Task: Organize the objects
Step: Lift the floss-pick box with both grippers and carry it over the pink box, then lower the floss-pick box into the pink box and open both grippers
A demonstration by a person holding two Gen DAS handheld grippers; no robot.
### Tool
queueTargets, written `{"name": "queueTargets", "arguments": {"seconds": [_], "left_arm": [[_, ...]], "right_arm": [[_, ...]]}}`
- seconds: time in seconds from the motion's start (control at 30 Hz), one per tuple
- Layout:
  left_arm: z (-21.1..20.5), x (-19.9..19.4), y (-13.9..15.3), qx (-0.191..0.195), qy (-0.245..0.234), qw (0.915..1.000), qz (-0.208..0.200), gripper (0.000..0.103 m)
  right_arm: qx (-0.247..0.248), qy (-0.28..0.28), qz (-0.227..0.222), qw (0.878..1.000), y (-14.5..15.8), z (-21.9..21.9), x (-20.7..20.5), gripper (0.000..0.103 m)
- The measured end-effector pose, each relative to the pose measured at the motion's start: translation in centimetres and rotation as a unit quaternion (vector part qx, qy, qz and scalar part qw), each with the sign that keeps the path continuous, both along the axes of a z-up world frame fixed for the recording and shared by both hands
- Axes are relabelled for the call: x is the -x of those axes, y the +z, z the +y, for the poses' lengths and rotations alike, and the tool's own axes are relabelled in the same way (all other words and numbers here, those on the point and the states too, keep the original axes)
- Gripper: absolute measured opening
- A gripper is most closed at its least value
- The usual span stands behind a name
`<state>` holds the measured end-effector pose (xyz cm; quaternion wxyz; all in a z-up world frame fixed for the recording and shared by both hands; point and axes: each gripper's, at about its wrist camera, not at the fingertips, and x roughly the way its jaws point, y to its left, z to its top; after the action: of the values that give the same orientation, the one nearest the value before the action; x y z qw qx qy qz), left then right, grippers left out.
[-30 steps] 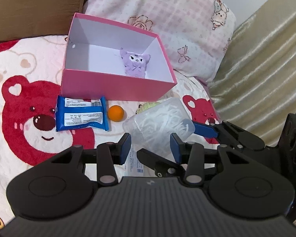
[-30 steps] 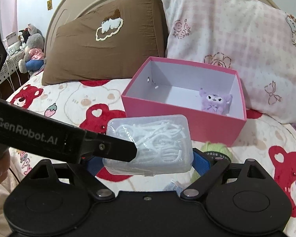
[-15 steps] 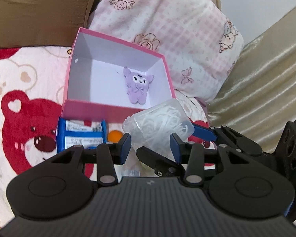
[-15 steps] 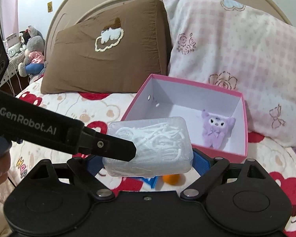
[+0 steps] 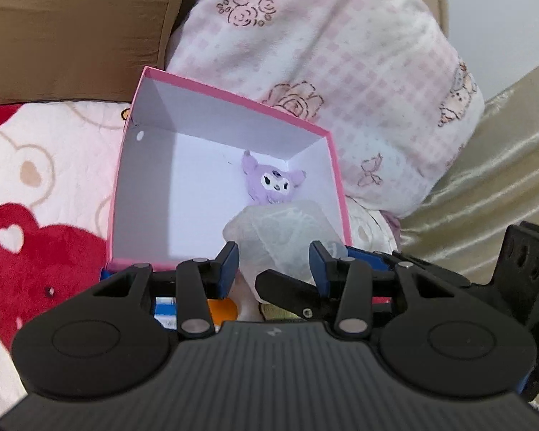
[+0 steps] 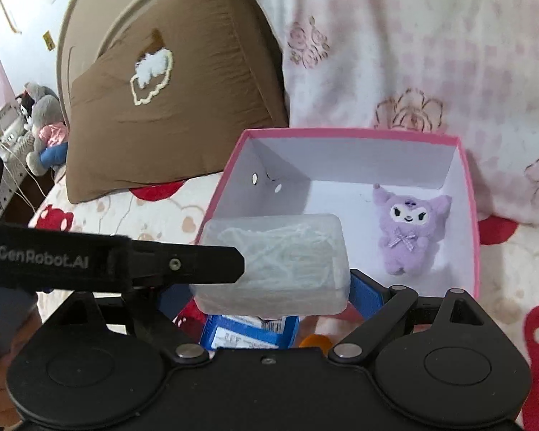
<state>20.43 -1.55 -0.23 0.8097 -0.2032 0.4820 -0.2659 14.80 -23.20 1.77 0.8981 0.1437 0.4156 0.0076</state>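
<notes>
While the translucent rectangular plastic case of white floss picks hangs in the air, I note its place: over the near rim of the pink cardboard box with white inside, toward the box's left corner as my right camera sees it, not yet lowered in.

My right tongs are clamped on the case end to end, blue pads on its two short sides, jaws spread wide to do it. My left tongs stand part-closed. One black finger reaches across the case's left end in the right view, but I cannot tell whether it presses the case or only lies beside it.

The purple plush toy with pointed ears lies inside, toward the far right corner. The left part of the floor is bare. The blue snack packet and the small orange ball sit on the quilt below the case, outside the box.

Risks, my judgement:
- Smooth plastic held only at the ends: a tilt or knock could let it slip, and it would land on the packet and ball.
- Descending too early would catch the near wall and shove or tip the light box on the soft bedding.
- The crossed left finger could snag when I let go.
- Drifting right would set the case on the plush.
</notes>
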Motion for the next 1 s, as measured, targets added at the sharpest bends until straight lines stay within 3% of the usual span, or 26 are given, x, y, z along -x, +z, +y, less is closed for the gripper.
{"name": "queueTargets", "arguments": {"seconds": [0.47,0.7,0.9,1.0], "left_arm": [[-3.7,-8.1,-7.3,-0.056,0.043,0.9965,0.046,0.041],[-4.3,-10.2,-10.0,-0.063,0.054,0.9948,0.059,0.042],[-3.8,-11.4,-11.4,-0.04,0.06,0.9943,0.079,0.039],[-4.4,-11.4,-11.4,-0.05,0.054,0.995,0.068,0.038]], "right_arm": [[0.0,-0.004,0.036,0.999,-6.7,-3.2,-7.4,0.094],[-0.005,0.004,0.066,0.998,-9.2,-4.4,-9.7,0.094],[-0.005,0.023,0.081,0.996,-10.1,-4.8,-10.7,0.094],[-0.014,0.01,0.086,0.996,-10.4,-5.4,-10.8,0.093]]}}
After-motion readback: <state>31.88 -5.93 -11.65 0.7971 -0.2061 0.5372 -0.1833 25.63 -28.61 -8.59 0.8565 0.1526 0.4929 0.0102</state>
